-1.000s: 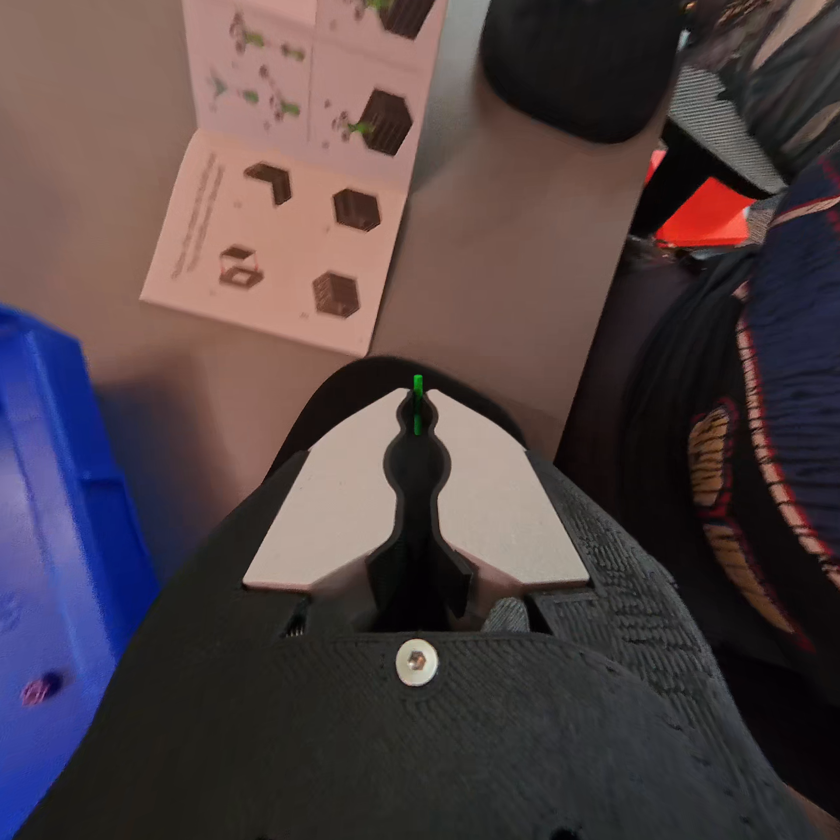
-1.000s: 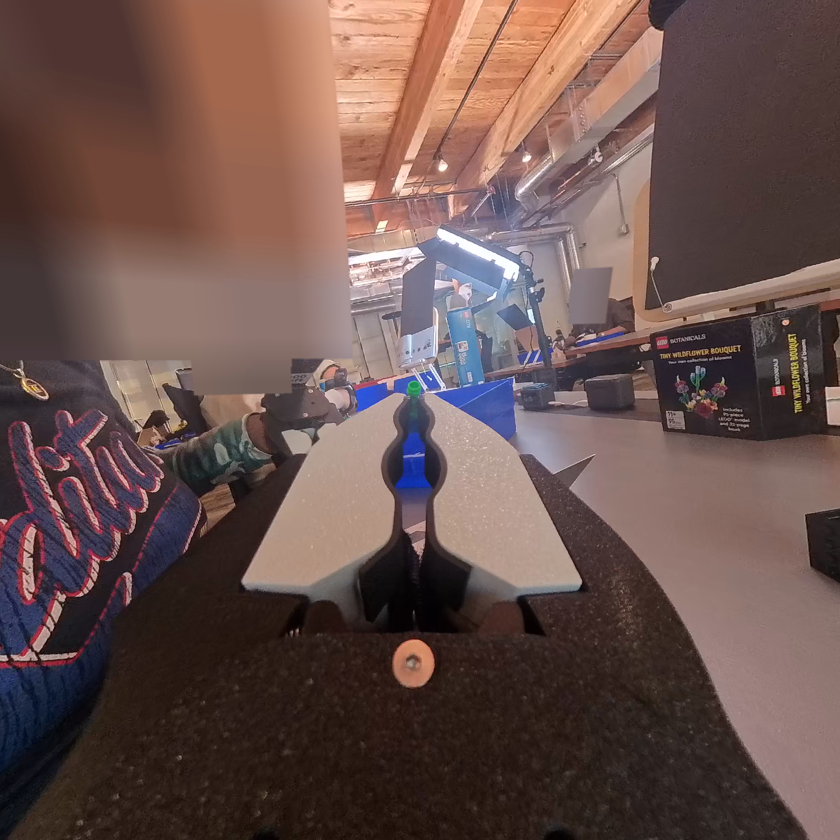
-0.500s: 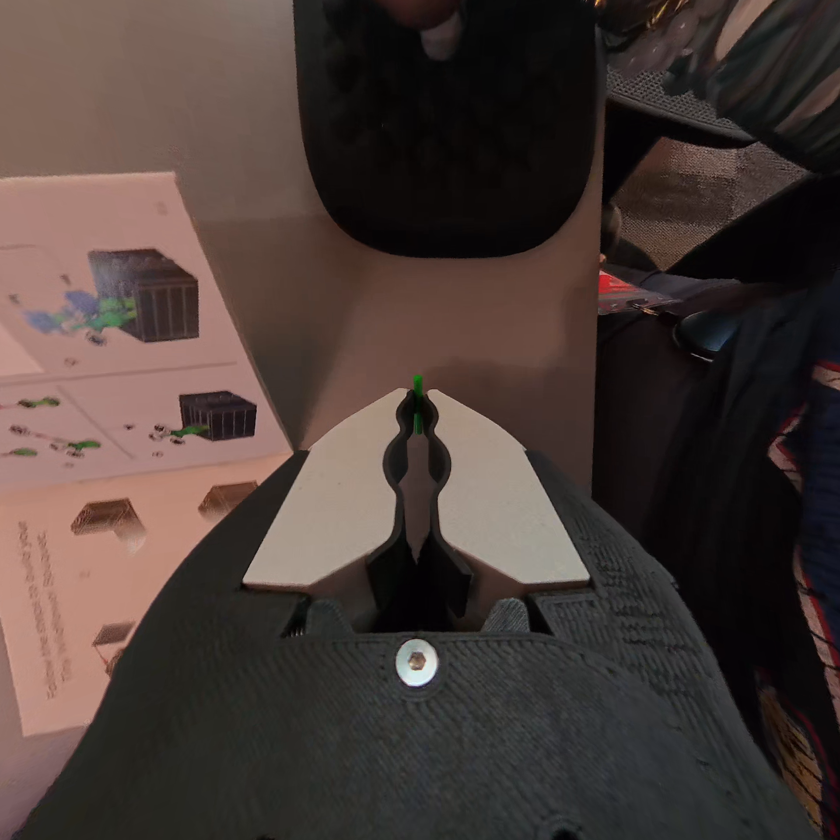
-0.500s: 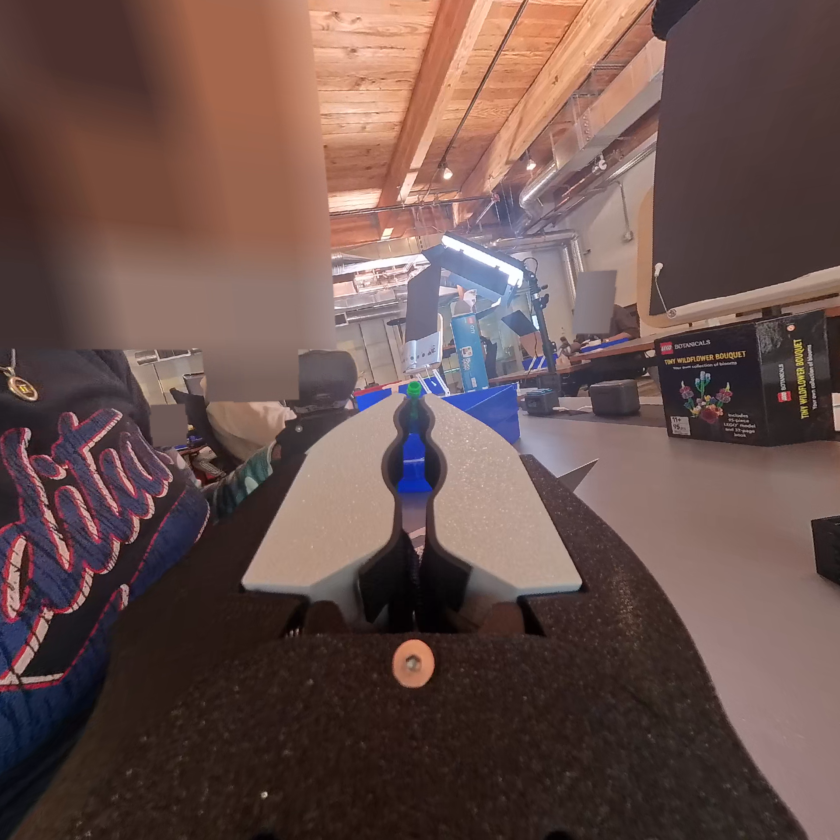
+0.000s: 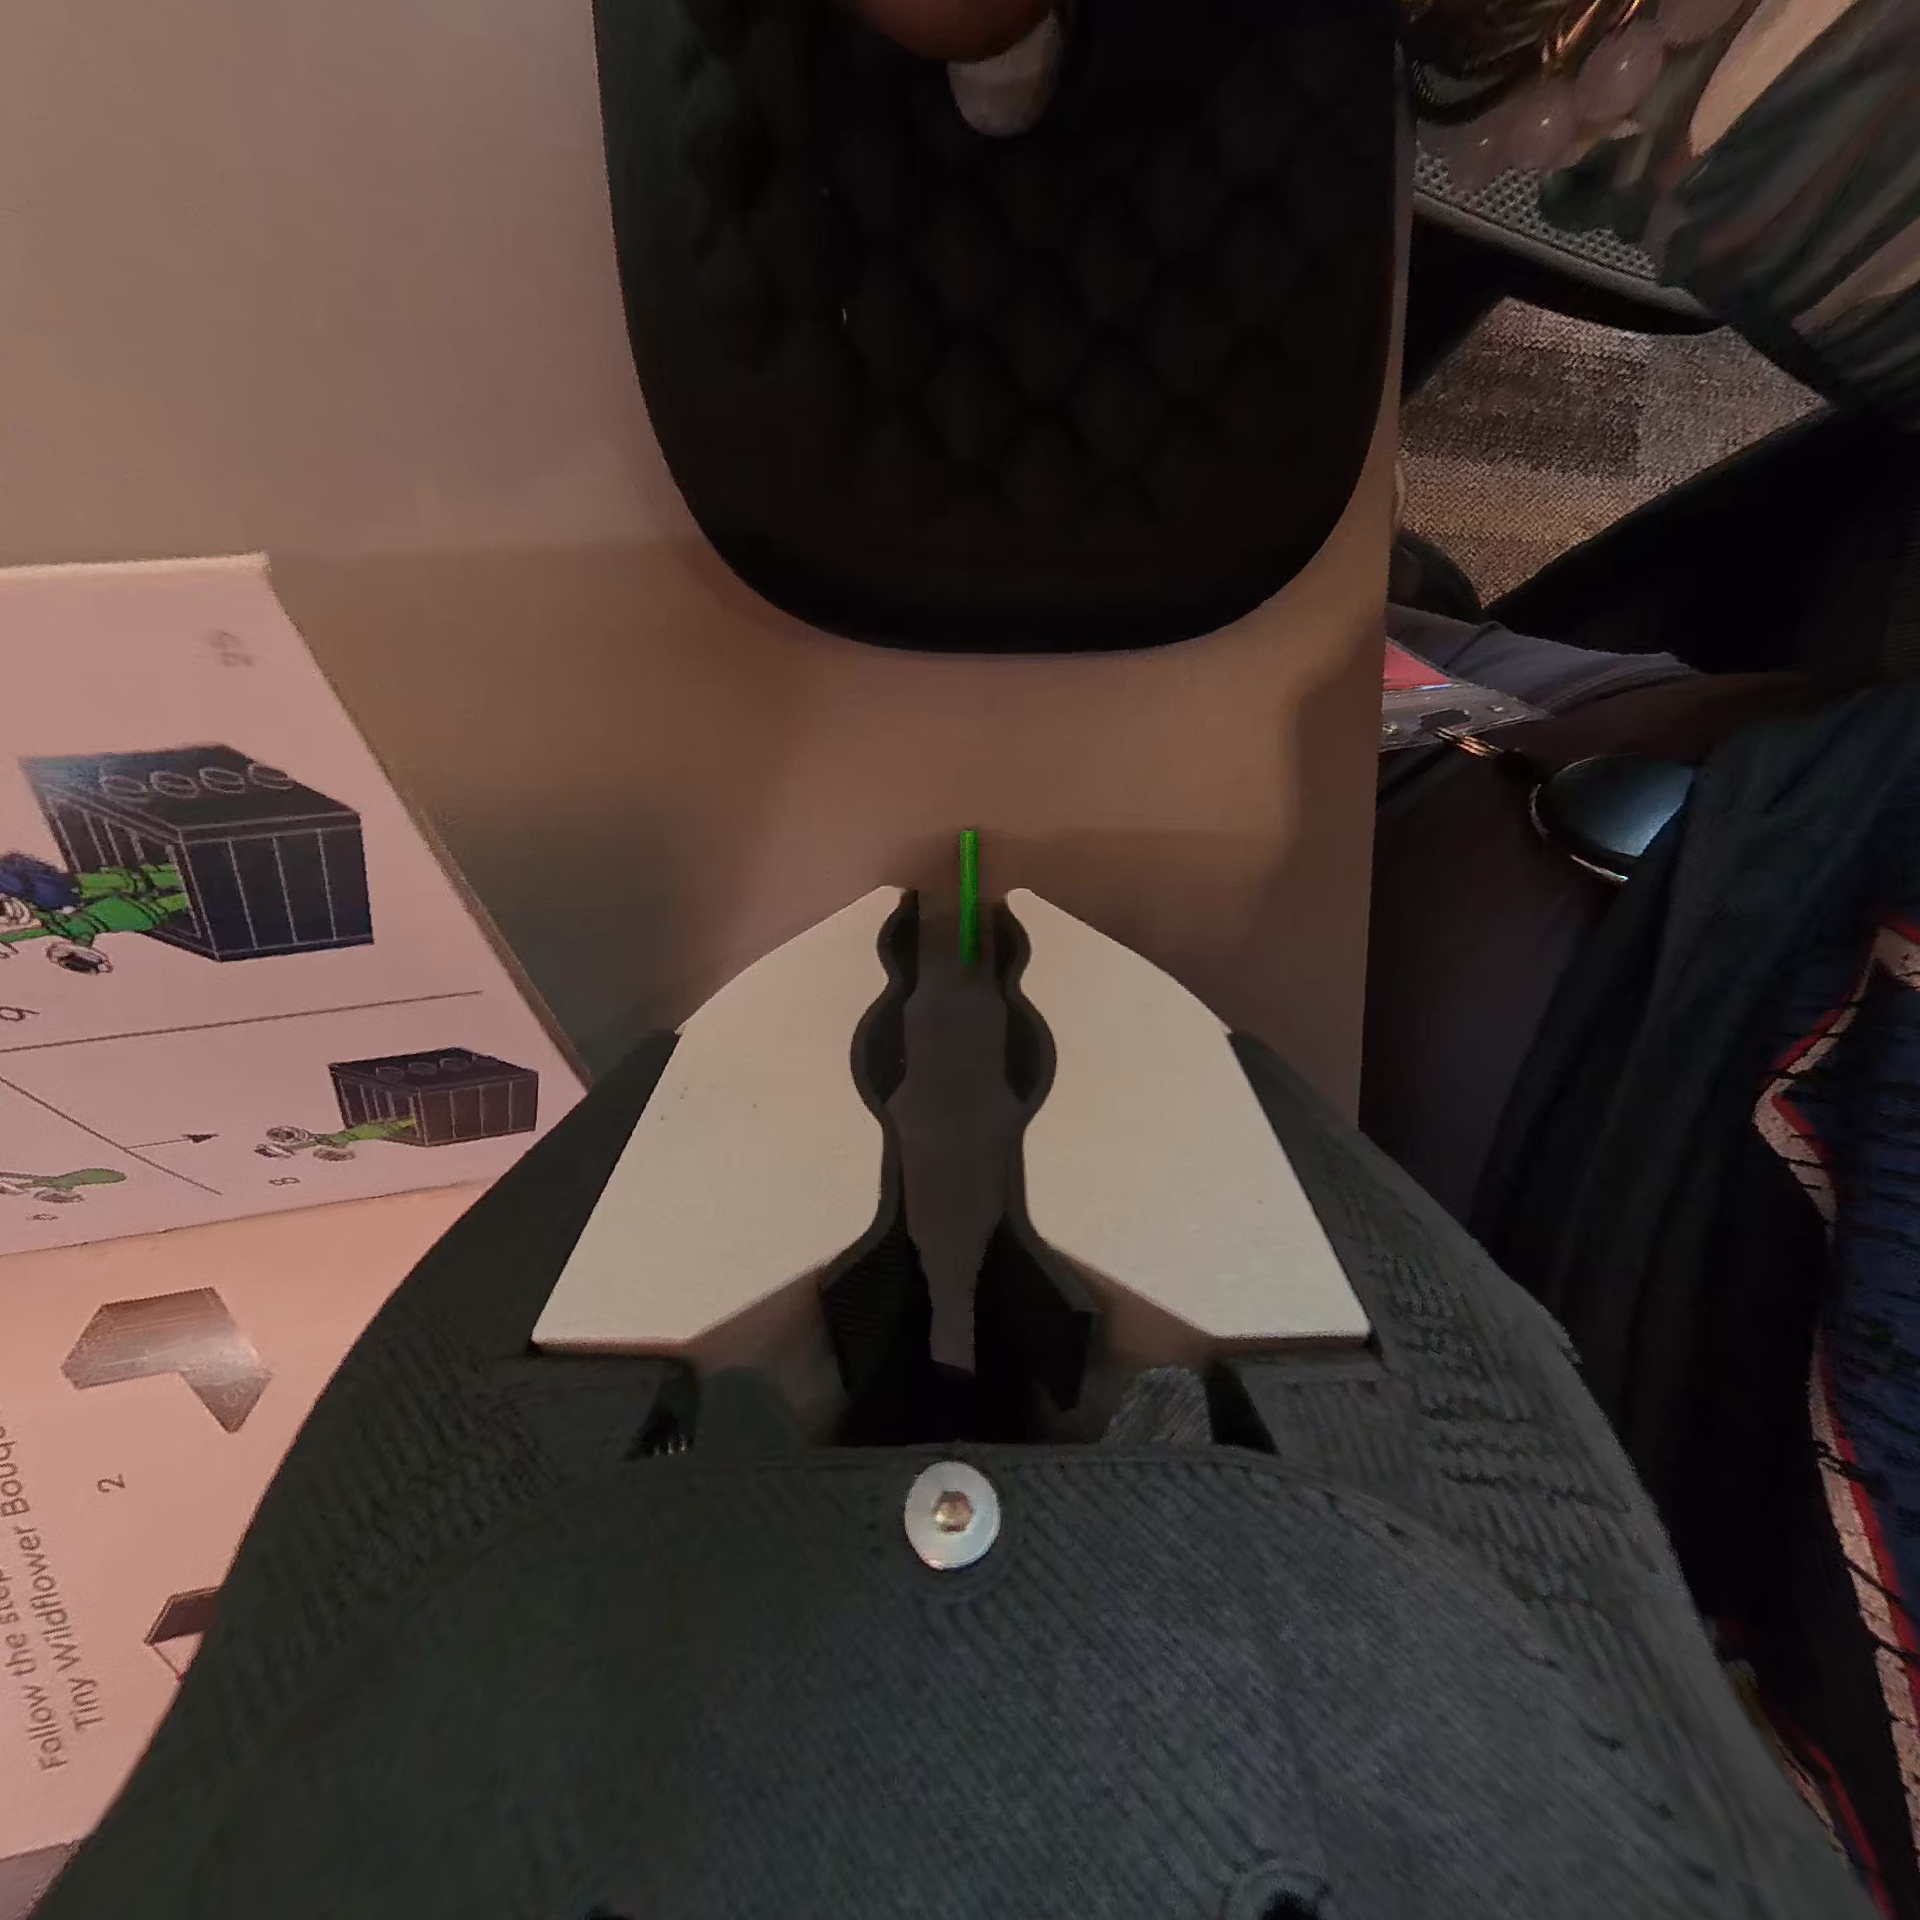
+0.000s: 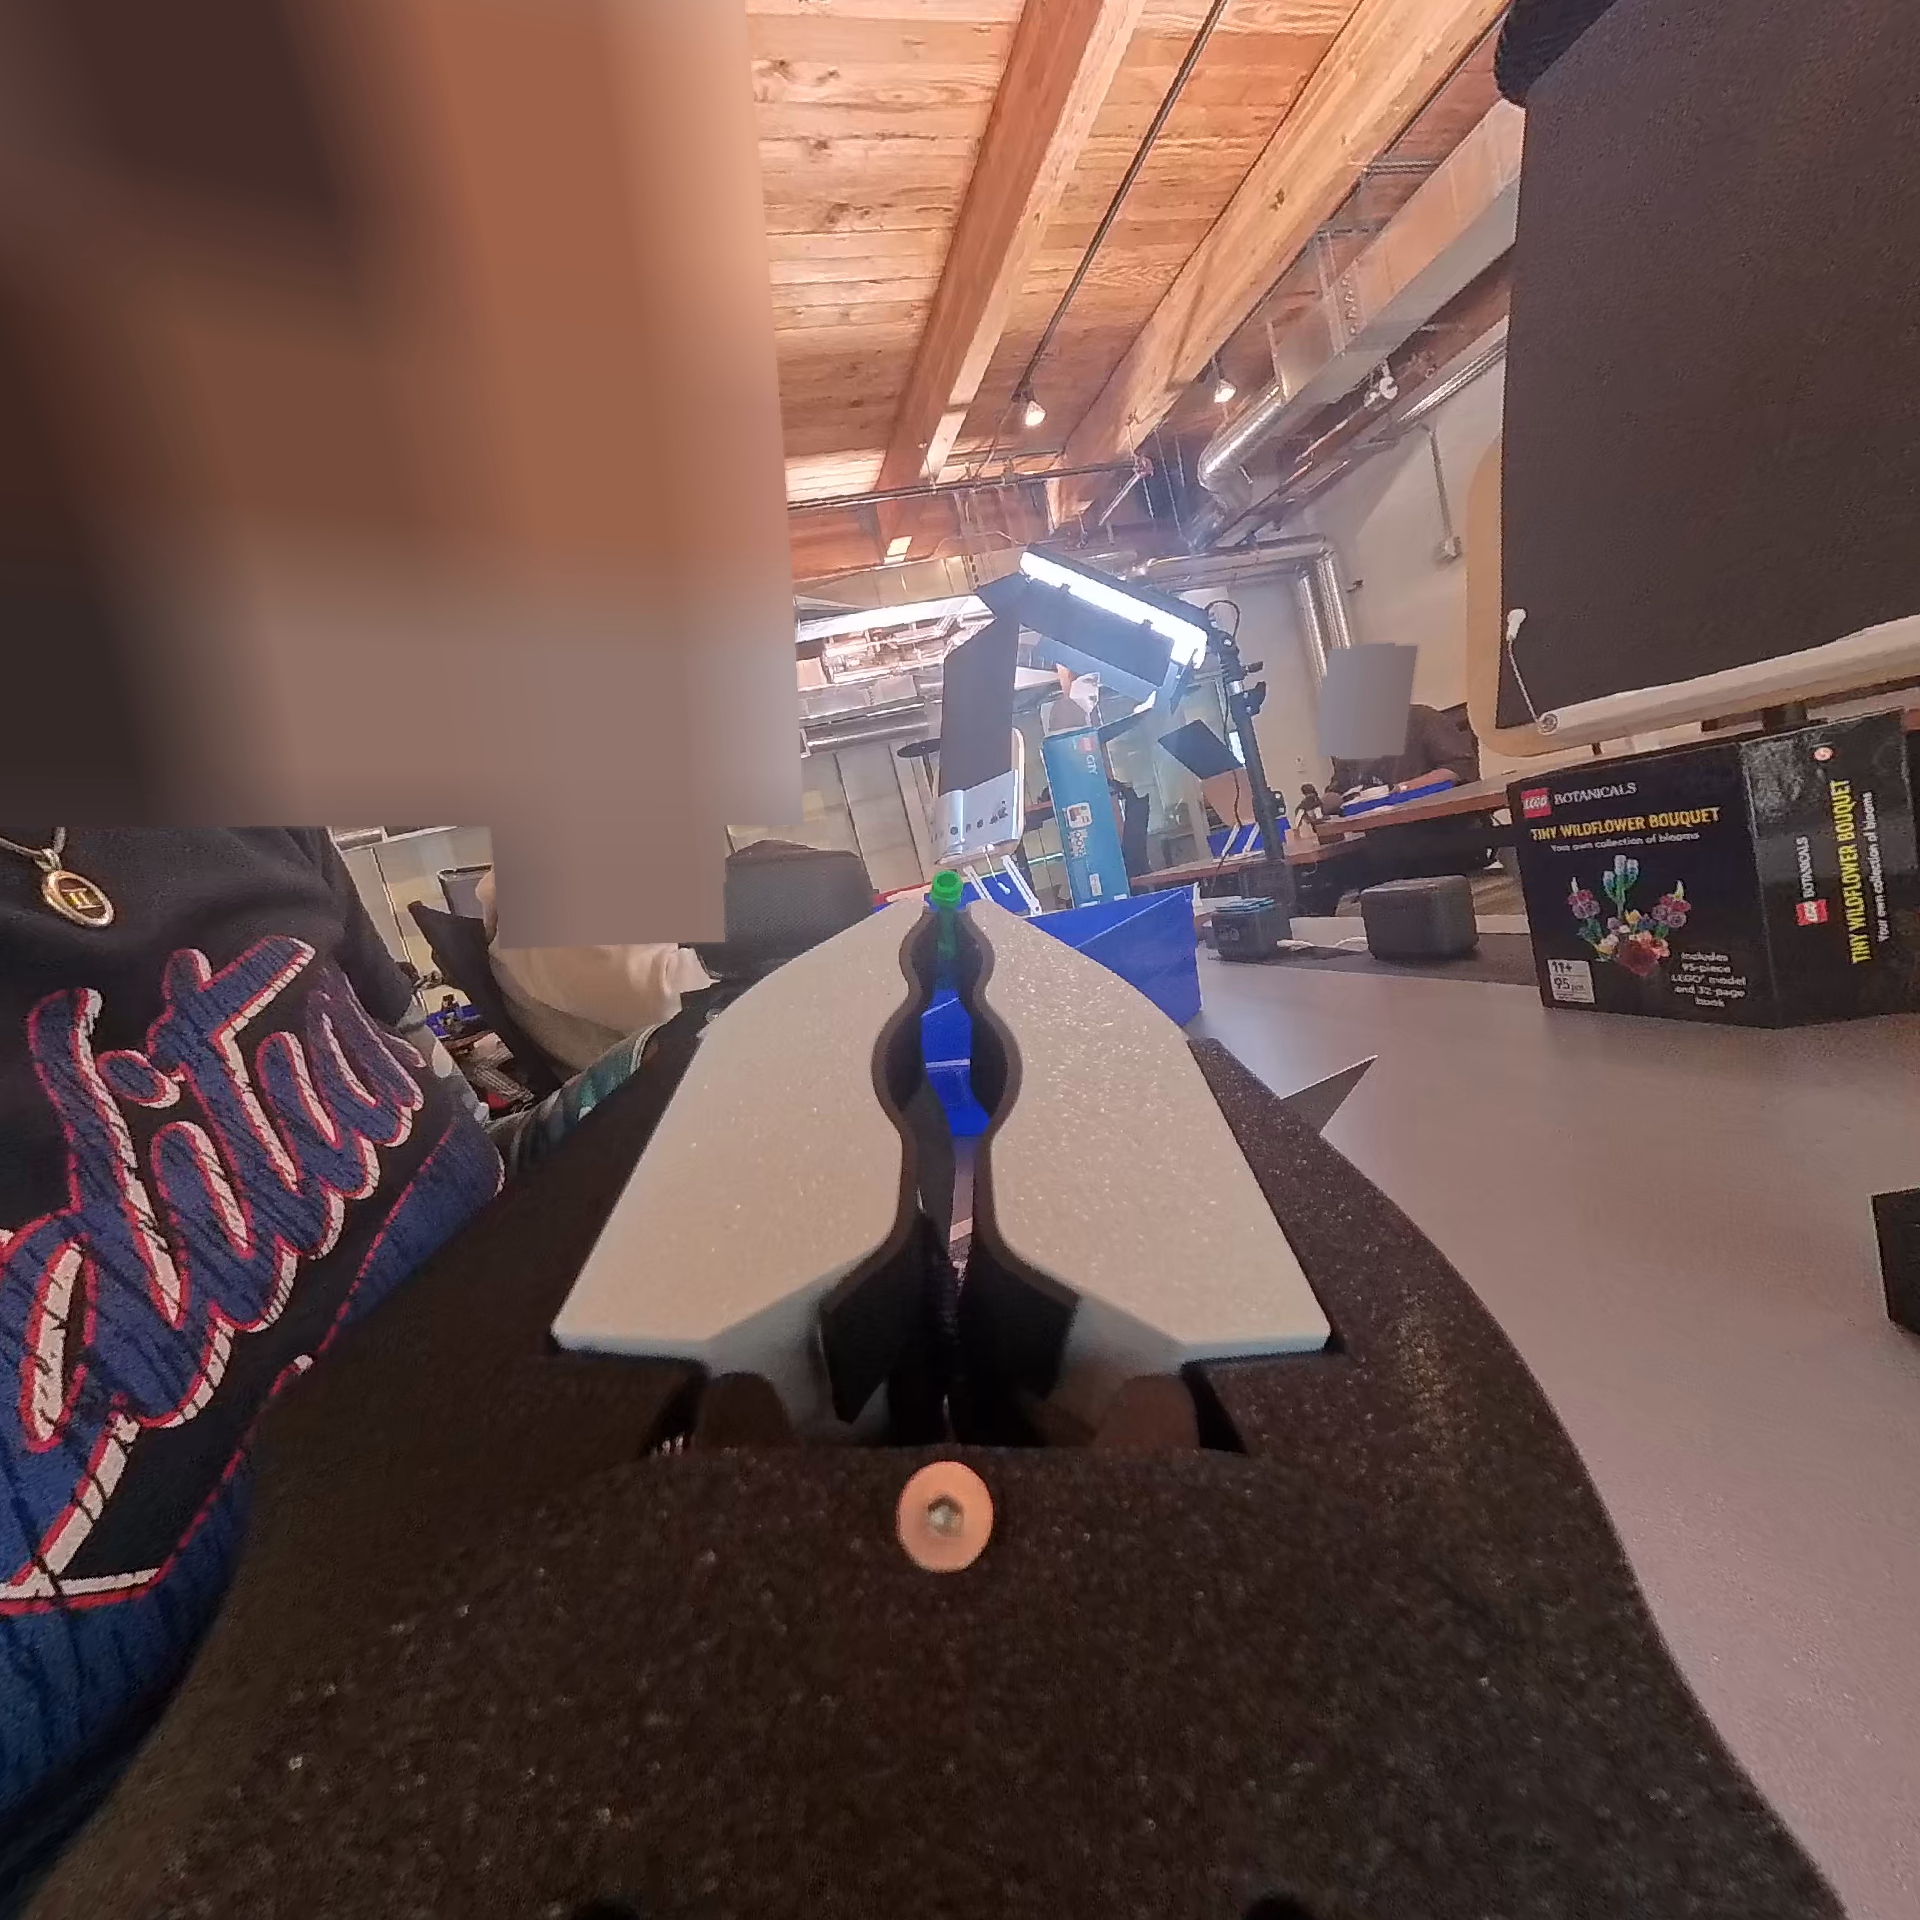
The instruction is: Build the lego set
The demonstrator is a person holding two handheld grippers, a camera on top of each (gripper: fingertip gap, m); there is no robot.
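In the left wrist view my left gripper [image 5: 961, 906] hangs over the grey table [image 5: 416, 312] near its edge. Its jaws stand slightly apart. A thin green stem [image 5: 967, 894] stands upright in the gap, and I see neither pad touching it. The black body of the other gripper [image 5: 997, 364] lies just beyond, with a fingertip on its top. In the right wrist view my right gripper [image 6: 945, 920] is shut on a green stem piece with a round top [image 6: 944, 889], which pokes out of the tips.
An open instruction booklet [image 5: 208, 935] lies on the table at the left. A person's dark top [image 6: 208, 1143] is close at the left. A blue bin [image 6: 1122, 951], the black set box [image 6: 1704, 883] and a small black block [image 6: 1896, 1257] stand on the table. The grippers' ends are close to 15 cm from one another.
My left gripper's jaws have parted from the thin green stem they were pinching. The left view swung from the booklet toward the other gripper. The right gripper has barely moved.
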